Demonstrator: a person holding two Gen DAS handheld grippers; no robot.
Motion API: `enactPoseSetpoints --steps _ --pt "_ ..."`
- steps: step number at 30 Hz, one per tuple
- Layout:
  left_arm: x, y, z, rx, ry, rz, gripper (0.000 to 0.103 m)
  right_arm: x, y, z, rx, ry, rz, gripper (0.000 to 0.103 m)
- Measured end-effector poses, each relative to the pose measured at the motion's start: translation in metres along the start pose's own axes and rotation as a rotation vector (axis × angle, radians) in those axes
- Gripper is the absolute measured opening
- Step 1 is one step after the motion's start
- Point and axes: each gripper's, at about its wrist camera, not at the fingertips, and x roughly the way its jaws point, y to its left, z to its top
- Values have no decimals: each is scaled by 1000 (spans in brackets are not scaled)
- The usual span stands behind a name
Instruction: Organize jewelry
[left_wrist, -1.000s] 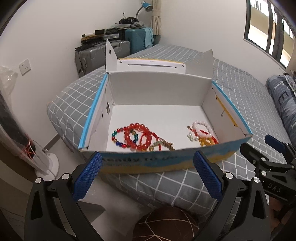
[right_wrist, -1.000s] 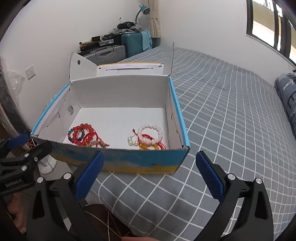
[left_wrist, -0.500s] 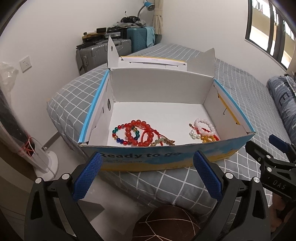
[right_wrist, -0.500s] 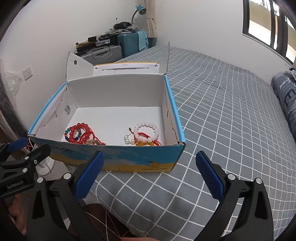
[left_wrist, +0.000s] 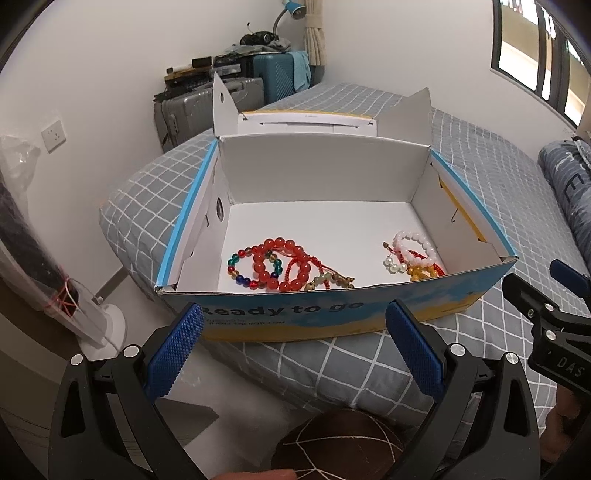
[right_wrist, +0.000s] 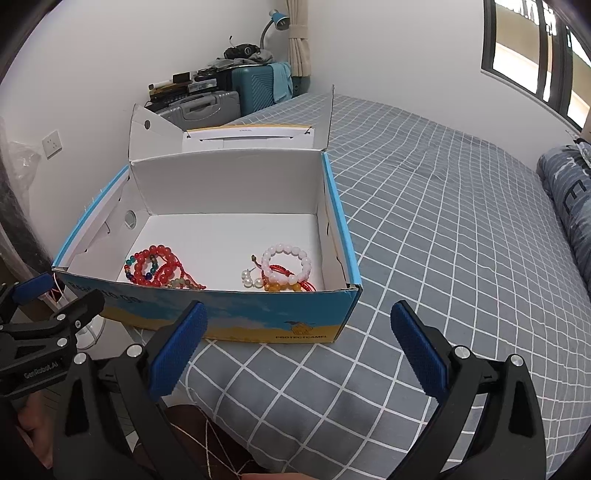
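A bed (right_wrist: 443, 229) with a grey sheet checked in white fills most of both views. Near its foot corner sits an open cardboard box (left_wrist: 332, 314), blue and yellow outside and white inside, its lid (left_wrist: 306, 123) folded back behind it. The words "Ready to go" run along the near wall.

Behind the bed, against the wall, stand a grey suitcase (left_wrist: 192, 110) and a teal suitcase (right_wrist: 258, 88) with clutter piled on top. A rolled blue blanket (right_wrist: 569, 192) lies at the right edge of the bed.

The left gripper (left_wrist: 293, 350) hangs in front of the box's near wall, its blue pads (left_wrist: 173, 350) spread wide with nothing between them. The right gripper (right_wrist: 301, 350) hangs by the box's near right corner, over the sheet, its fingers likewise wide apart and empty. Each gripper shows at the edge of the other's view.

The jewelry lies on the box floor in two heaps, well apart. Toward the left is a red bead bracelet (left_wrist: 280, 264) tangled with a multicoloured bead bracelet (left_wrist: 236, 267), a red cord and some greenish beads (left_wrist: 328, 280). Toward the right, near the side wall, a pink bead bracelet (left_wrist: 413, 247) rests over a red cord bracelet (right_wrist: 284, 273), with white pearls (left_wrist: 393, 264) and amber beads (left_wrist: 419, 273) touching it.
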Motion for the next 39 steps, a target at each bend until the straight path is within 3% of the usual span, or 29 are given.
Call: enactPoseSetpoints --steps 23,39 --pt "-3 -4 -1 -13 -6 -29 97 3 -2 -2 10 7 1 95" --pt "-2 -3 -2 -9 -8 -3 97 6 1 1 13 9 -1 95"
